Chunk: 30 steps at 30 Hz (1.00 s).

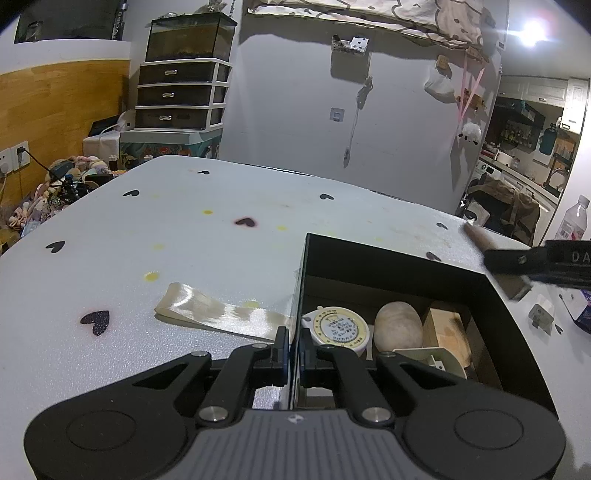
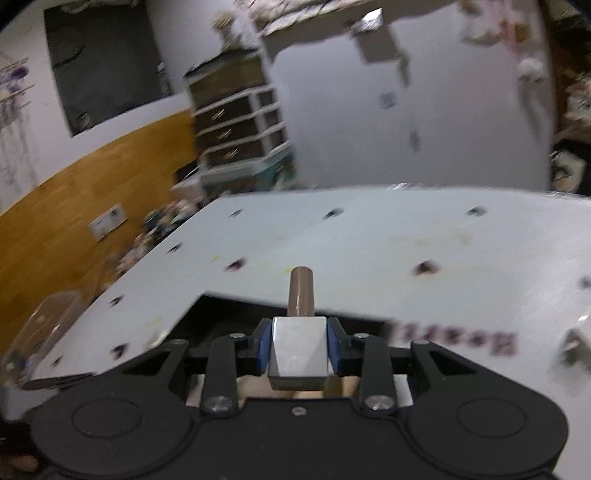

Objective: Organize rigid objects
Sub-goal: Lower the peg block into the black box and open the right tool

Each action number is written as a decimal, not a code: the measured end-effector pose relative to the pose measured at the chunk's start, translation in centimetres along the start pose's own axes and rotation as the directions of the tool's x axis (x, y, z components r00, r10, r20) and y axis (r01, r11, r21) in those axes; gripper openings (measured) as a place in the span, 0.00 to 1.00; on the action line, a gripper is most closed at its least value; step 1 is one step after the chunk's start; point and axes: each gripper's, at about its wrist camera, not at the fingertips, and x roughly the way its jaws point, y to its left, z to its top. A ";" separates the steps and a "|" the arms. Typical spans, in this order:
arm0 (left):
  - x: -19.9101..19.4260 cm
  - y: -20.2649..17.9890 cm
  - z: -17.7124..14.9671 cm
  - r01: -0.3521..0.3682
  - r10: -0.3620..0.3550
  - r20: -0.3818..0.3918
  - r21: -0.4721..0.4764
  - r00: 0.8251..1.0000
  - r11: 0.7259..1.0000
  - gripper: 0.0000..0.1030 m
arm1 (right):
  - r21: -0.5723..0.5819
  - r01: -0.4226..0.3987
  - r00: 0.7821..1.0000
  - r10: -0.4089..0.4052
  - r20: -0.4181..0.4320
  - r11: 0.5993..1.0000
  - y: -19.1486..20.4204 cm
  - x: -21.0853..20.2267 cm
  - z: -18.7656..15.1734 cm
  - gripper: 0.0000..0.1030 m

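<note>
The bench (image 1: 221,240) is white, dotted with black hearts and yellow stains. Just right of the left claw (image 1: 294,347), a black box (image 1: 388,254) holds a beige stone (image 1: 398,325). Blue pads (image 2: 333,347) flank a silver-headed, brown-handled hammer (image 2: 299,347).

left claw (image 1: 293,350) clamped tight; right claw (image 2: 298,345) gripping, tilted down

Left wrist view sharp; lamp (image 1: 533,31) glare top right, hard wall shadows. Right wrist view motion-blurred throughout. Both show fisheye bending, dark corners.
</note>
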 end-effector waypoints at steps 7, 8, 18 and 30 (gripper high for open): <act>0.0 -0.1 -0.1 0.002 -0.002 0.002 0.005 1.000 1.000 0.05 | -0.014 -0.081 0.985 0.078 -0.155 0.997 4.9 3.7 -0.5 0.31; 0.0 -0.1 -0.1 0.001 -0.001 0.002 0.006 1.000 1.000 0.05 | -0.018 -0.080 0.984 0.076 -0.163 0.997 5.4 4.1 -0.5 0.31; 0.1 -0.3 -0.2 0.005 -0.005 0.003 0.011 1.000 1.000 0.04 | -0.016 -0.033 0.973 0.029 -0.228 0.999 8.1 8.0 -0.8 0.31; 0.0 -0.3 -0.4 0.006 -0.006 0.003 0.014 1.000 1.000 0.04 | -0.021 -0.014 0.971 0.009 -0.237 1.000 8.6 8.6 -0.8 0.44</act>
